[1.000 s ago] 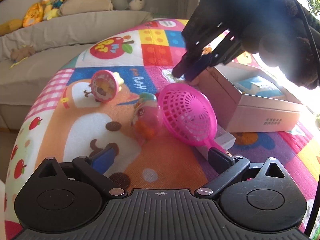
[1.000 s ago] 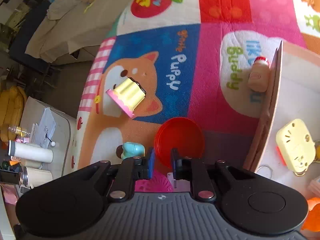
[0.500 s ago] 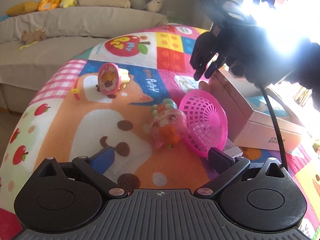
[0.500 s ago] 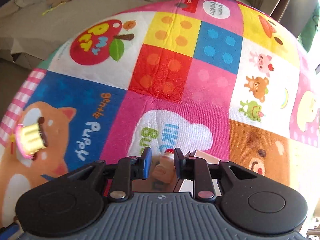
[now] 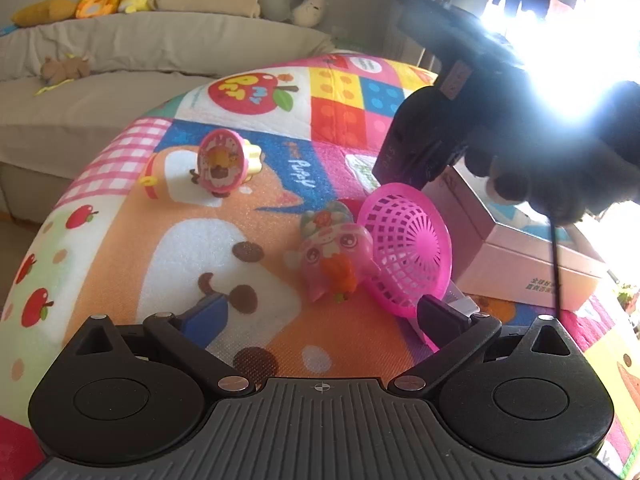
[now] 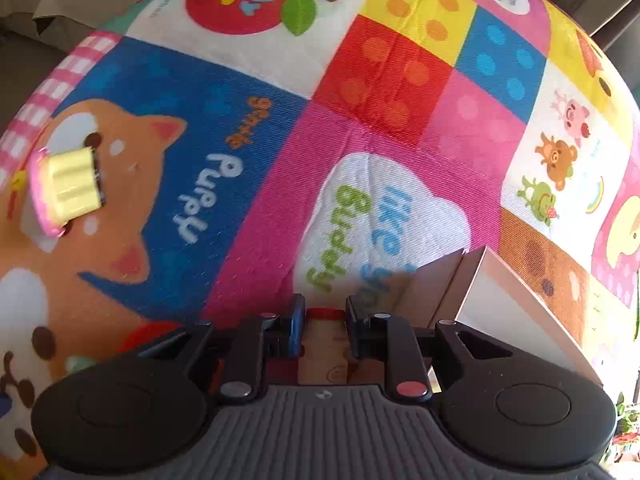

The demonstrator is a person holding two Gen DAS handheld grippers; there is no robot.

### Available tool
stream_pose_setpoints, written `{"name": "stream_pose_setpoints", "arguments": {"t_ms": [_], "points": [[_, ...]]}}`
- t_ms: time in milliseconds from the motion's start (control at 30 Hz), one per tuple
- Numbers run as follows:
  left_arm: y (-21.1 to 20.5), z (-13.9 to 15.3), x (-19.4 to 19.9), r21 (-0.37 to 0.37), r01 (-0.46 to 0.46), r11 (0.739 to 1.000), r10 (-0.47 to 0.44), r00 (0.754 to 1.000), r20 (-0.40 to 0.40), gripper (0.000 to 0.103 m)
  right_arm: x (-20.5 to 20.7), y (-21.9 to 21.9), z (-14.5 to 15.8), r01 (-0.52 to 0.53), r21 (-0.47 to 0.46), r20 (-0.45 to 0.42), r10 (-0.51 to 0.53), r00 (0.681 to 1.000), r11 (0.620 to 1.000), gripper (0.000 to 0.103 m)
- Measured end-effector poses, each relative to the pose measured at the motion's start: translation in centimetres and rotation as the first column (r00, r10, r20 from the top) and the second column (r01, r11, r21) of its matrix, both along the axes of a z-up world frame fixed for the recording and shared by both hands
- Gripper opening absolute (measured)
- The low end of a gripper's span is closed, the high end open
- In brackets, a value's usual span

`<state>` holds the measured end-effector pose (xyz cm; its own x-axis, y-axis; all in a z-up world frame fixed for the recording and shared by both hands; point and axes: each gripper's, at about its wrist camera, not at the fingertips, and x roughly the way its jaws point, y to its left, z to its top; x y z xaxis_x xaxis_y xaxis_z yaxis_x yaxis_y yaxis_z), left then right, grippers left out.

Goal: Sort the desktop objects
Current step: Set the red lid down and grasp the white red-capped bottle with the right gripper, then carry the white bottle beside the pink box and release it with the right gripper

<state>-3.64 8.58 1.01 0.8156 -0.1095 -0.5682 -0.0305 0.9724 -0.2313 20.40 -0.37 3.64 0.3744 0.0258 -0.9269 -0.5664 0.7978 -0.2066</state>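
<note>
Blue "Puppy" lettering on the mat (image 6: pixel 224 184); right hand-held gripper (image 6: pixel 322 320) narrowly around a red-capped bottle (image 6: pixel 325 340).

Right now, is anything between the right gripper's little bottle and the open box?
Nothing visible blocks it. The right gripper is shut on the small red-capped bottle, close beside the box. Its jaws have just been closing slightly. Only the box's raised wall lies between; the pink strainer sits aside.

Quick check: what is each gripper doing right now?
Left gripper: open, holding nothing.
Right gripper: shut on the small red-capped bottle.
</note>
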Motion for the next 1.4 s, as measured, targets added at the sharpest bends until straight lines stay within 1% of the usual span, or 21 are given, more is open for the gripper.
{"name": "stream_pose_setpoints", "arguments": {"t_ms": [100, 167, 333, 367, 433, 500, 600, 667, 700, 733, 767, 800, 833, 933, 1000, 1100, 1167, 1233, 1333, 1400], "points": [[-0.3, 0.0, 0.0, 0.015, 0.001, 1.000, -0.001, 1.000, -0.005, 0.103, -3.0, -1.0, 0.9, -0.043, 0.099, -0.092, 0.052, 0.994, 0.994, 0.022], [-0.3, 0.0, 0.0, 0.020, 0.004, 1.000, -0.004, 1.000, -0.009, 0.103, -4.9, -2.0, 1.9, -0.062, 0.148, -0.122, 0.080, 0.989, 0.987, 0.021], [-0.7, 0.0, 0.0, 0.051, 0.000, 0.999, 0.001, 1.000, -0.030, 0.103, -9.6, -5.4, 3.5, -0.101, 0.226, -0.065, 0.119, 0.991, 0.969, 0.021], [-0.8, 0.0, 0.1, 0.066, -0.003, 0.998, 0.005, 0.999, -0.035, 0.103, -11.0, -6.3, 3.8, -0.108, 0.251, -0.046, 0.124, 0.991, 0.962, 0.021], [-1.2, 0.0, 0.1, 0.096, -0.008, 0.995, 0.012, 0.999, -0.046, 0.103, -13.1, -7.7, 3.9, -0.131, 0.267, 0.007, 0.134, 0.991, 0.955, 0.021], [-1.4, 0.1, 0.2, 0.135, -0.016, 0.991, 0.024, 0.998, -0.056, 0.103, -15.1, -9.3, 3.6, -0.161, 0.258, 0.089, 0.143, 0.986, 0.953, 0.021], [-1.4, 0.3, 0.2, 0.231, -0.059, 0.971, 0.074, 0.996, -0.056, 0.103, -17.2, -11.4, 3.0, -0.158, 0.277, 0.123, 0.127, 0.984, 0.948, 0.022], [-1.2, 0.6, 0.1, 0.294, -0.095, 0.951, 0.113, 0.992, -0.047, 0.103, -18.2, -13.2, 2.7, -0.150, 0.314, 0.131, 0.114, 0.985, 0.937, 0.028], [-1.0, 0.8, -0.2, 0.306, -0.105, 0.946, 0.124, 0.991, -0.042, 0.103, -18.7, -14.3, 2.7, -0.140, 0.337, 0.144, 0.096, 0.985, 0.931, 0.038], [-0.8, 1.1, -0.4, 0.302, -0.108, 0.947, 0.126, 0.991, -0.039, 0.103, -19.0, -15.4, 2.7, -0.128, 0.361, 0.155, 0.076, 0.985, 0.924, 0.046], [-0.5, 1.4, -0.7, 0.294, -0.108, 0.950, 0.124, 0.992, -0.037, 0.103, -19.3, -16.6, 2.8, -0.112, 0.391, 0.165, 0.050, 0.985, 0.914, 0.050], [-0.3, 1.7, -0.9, 0.286, -0.107, 0.952, 0.123, 0.992, -0.037, 0.103, -19.4, -17.7, 2.9, -0.092, 0.420, 0.166, 0.023, 0.986, 0.903, 0.056], [-0.2, 1.9, -1.0, 0.281, -0.107, 0.954, 0.121, 0.992, -0.036, 0.103, -19.3, -18.7, 2.9, -0.070, 0.448, 0.164, -0.005, 0.987, 0.891, 0.060], [-0.4, 2.2, -1.3, 0.255, -0.085, 0.963, 0.099, 0.994, -0.043, 0.103, -18.4, -20.7, 2.4, 0.005, 0.511, 0.148, -0.094, 0.985, 0.860, 0.063], [-1.0, 2.3, -1.4, 0.235, -0.056, 0.970, 0.069, 0.996, -0.050, 0.103, -17.3, -20.8, 2.0, 0.033, 0.538, 0.144, -0.130, 0.981, 0.842, 0.063], [-2.3, 2.5, -1.7, 0.237, 0.000, 0.972, 0.012, 0.999, -0.049, 0.103, -15.2, -20.0, 1.5, 0.052, 0.590, 0.102, -0.139, 0.985, 0.806, 0.063], [-3.1, 2.7, -2.0, 0.242, 0.035, 0.970, -0.024, 0.999, -0.046, 0.103, -13.8, -18.7, 1.3, 0.046, 0.603, 0.108, -0.139, 0.984, 0.796, 0.063], [-3.6, 2.9, -2.3, 0.241, 0.076, 0.968, -0.067, 0.997, -0.045, 0.103, -12.8, -17.5, 1.2, 0.062, 0.616, 0.103, -0.158, 0.982, 0.785, 0.063], [-4.4, 2.6, -2.6, 0.252, 0.140, 0.957, -0.131, 0.990, -0.051, 0.103, -12.8, -16.8, 1.7, 0.055, 0.651, 0.101, -0.158, 0.982, 0.757, 0.063], [-4.9, 2.3, -2.3, 0.265, 0.164, 0.950, -0.154, 0.986, -0.060, 0.103, -13.8, -16.8, 2.2, 0.020, 0.647, 0.142, -0.146, 0.979, 0.762, 0.064]]}}
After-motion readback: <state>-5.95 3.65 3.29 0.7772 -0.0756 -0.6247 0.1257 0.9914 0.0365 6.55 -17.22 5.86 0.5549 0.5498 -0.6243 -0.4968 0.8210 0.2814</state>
